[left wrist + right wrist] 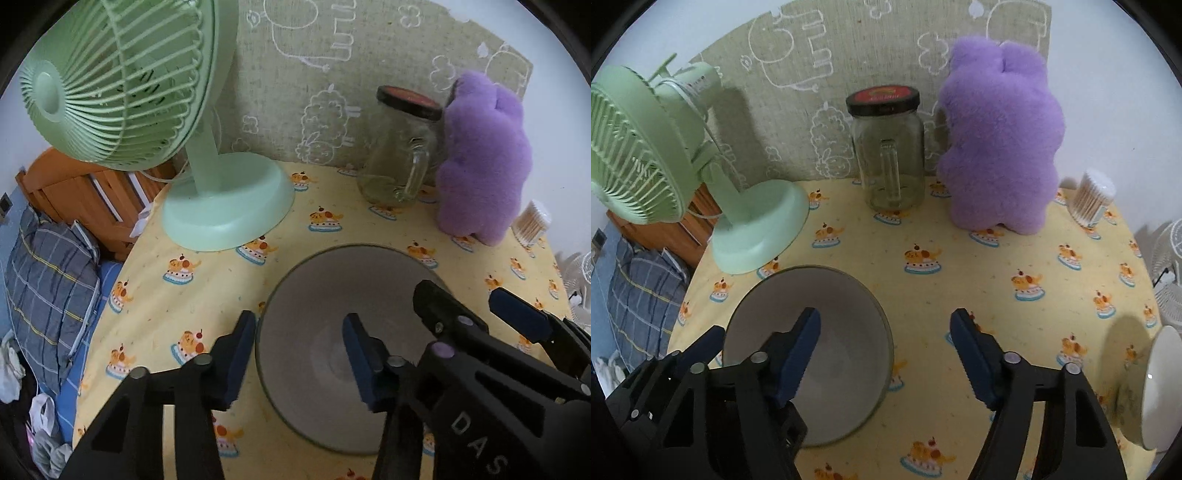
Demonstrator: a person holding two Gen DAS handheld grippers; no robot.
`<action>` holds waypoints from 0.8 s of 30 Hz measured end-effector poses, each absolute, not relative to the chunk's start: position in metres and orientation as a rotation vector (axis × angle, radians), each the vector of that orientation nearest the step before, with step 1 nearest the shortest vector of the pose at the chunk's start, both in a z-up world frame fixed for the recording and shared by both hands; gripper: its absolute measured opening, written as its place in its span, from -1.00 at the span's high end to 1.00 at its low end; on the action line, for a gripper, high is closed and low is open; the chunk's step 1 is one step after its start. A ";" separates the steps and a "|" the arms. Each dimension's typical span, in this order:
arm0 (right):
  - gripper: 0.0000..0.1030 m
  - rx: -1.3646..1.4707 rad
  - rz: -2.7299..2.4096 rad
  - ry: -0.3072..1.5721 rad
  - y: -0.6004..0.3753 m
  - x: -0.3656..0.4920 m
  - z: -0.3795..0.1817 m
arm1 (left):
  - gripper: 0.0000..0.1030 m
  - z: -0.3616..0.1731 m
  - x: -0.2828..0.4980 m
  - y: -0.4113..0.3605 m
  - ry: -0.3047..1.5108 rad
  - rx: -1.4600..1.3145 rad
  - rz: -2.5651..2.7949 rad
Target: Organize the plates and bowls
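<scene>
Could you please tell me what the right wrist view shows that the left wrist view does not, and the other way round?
Only the right wrist view shows the white bowl at its right edge. Only the left wrist view shows the left tongs straddling the grey bowl's left rim, pads apart from it. Both share that grey bowl, the green fan, the glass jar, the purple plush and the cotton swabs.
</scene>
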State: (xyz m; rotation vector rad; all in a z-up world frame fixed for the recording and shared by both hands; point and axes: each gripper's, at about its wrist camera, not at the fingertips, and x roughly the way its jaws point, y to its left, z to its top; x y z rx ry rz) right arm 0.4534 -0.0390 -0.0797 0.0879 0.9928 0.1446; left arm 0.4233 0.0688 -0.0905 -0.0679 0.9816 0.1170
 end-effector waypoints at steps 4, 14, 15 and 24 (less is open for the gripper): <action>-0.03 0.095 0.154 1.017 -0.034 0.463 -0.090 | 0.34 -0.100 0.430 0.073 0.995 -0.066 0.137; 0.49 0.100 0.169 1.031 -0.026 0.468 -0.097 | 0.56 -0.108 0.436 0.079 1.031 -0.066 0.166; 0.49 0.101 0.167 1.034 -0.025 0.467 -0.097 | 0.56 -0.108 0.436 0.079 1.036 -0.068 0.166; 0.48 0.097 0.158 1.056 -0.028 0.458 -0.094 | 0.56 -0.106 0.426 0.075 1.071 -0.053 0.155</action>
